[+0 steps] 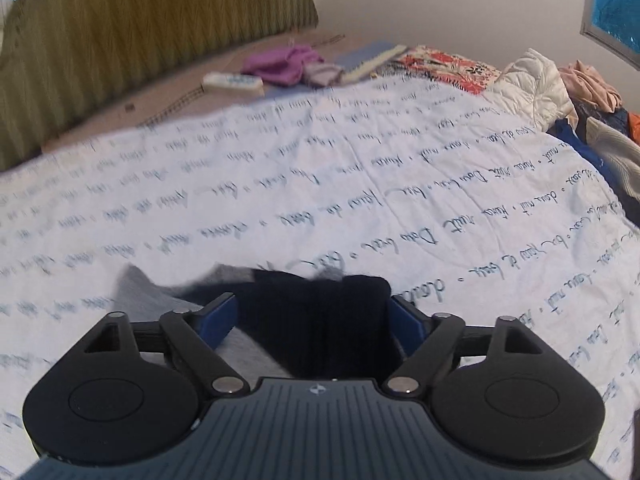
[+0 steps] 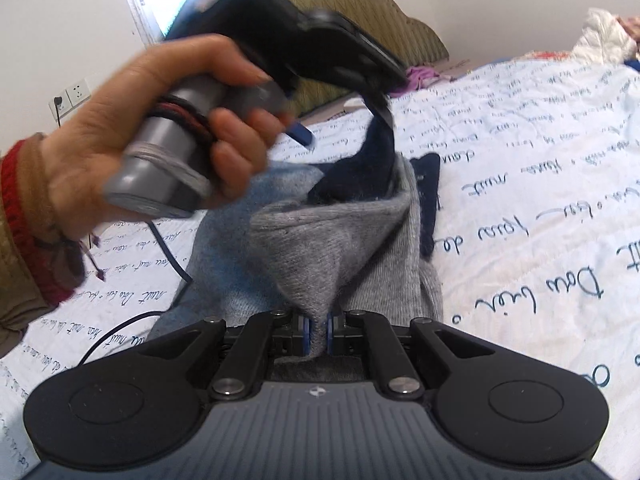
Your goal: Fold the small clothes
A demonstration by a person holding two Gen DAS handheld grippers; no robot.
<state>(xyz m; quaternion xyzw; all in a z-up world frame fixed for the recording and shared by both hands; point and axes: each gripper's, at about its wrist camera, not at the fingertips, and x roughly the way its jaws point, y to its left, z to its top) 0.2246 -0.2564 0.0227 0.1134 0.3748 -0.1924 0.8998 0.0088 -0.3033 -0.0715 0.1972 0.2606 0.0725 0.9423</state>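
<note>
On the bed [image 1: 360, 168], right claw [image 2: 317, 332] is clamped on the grey sock [image 2: 320, 248]. Left claw [image 1: 314, 312] stands apart around the navy cuff [image 1: 320, 320]. Risk: the unheld cuff may slump, spoiling the fold.

A red knit cuff [image 2: 16, 196] under an olive sleeve [image 2: 12, 280]; black gripper [image 2: 316, 334] with blue pads, silver screws

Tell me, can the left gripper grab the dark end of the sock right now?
Probably yes. The left gripper is open with the sock's dark end right between its fingers, nothing blocking. The right gripper pinches the grey end, so the sock should stay put.
</note>
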